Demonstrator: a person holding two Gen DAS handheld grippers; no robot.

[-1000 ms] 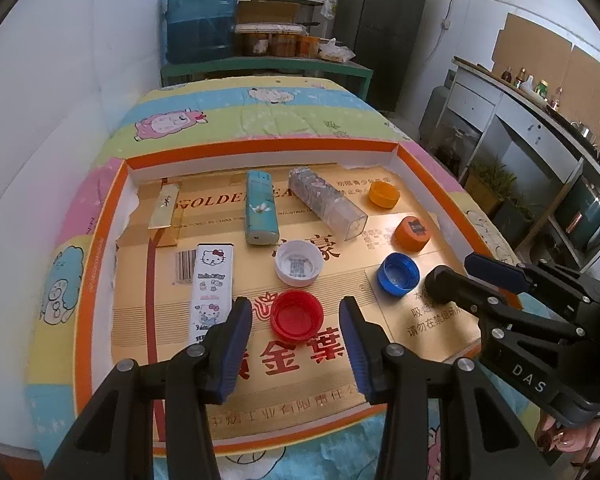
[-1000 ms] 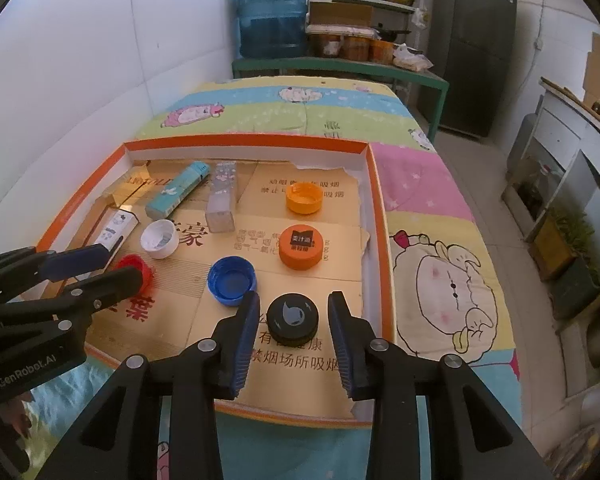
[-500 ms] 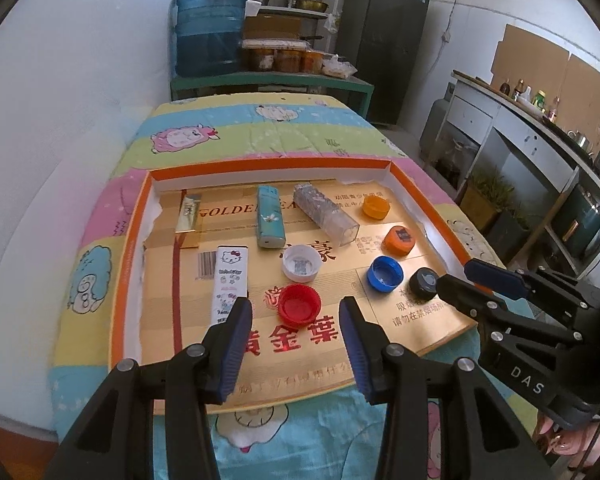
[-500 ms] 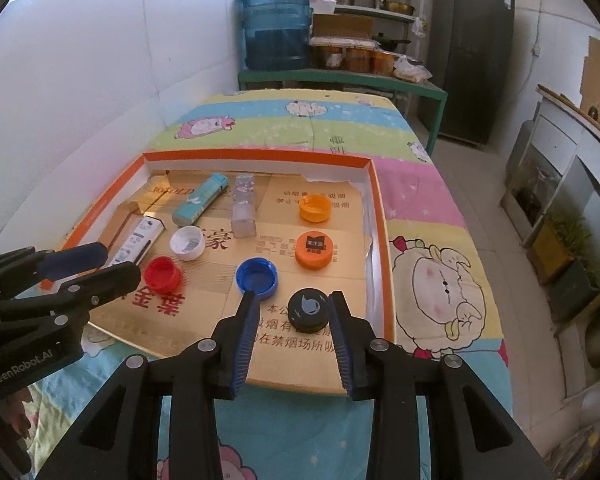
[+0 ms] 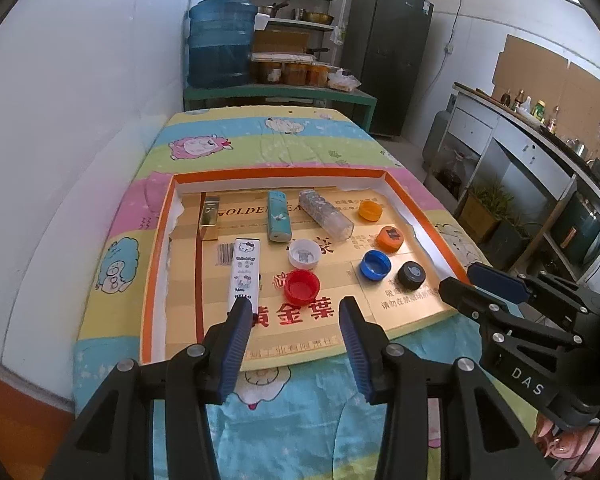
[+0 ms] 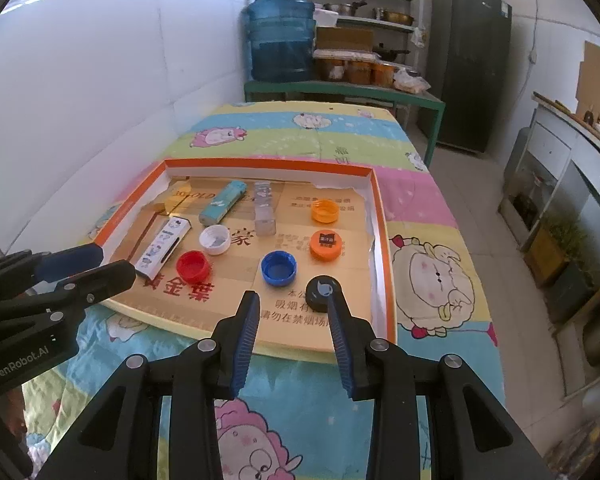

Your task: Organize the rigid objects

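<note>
Tray [image 5: 416, 208]: white box [image 5: 244, 270] near left edge, long axis front to back; teal box [image 5: 279, 218] and clear case [image 5: 326, 218] at back edge, likewise. My left gripper [image 5: 294, 344] and right gripper [image 6: 294, 334]: jaws apart, empty.

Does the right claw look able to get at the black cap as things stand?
Probably yes: the right claw hangs open and empty, the black cap lies just ahead by its right finger, with nothing in between.

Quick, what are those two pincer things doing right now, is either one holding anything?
Left tool: open, holding nothing.
Right tool: open, holding nothing.
</note>
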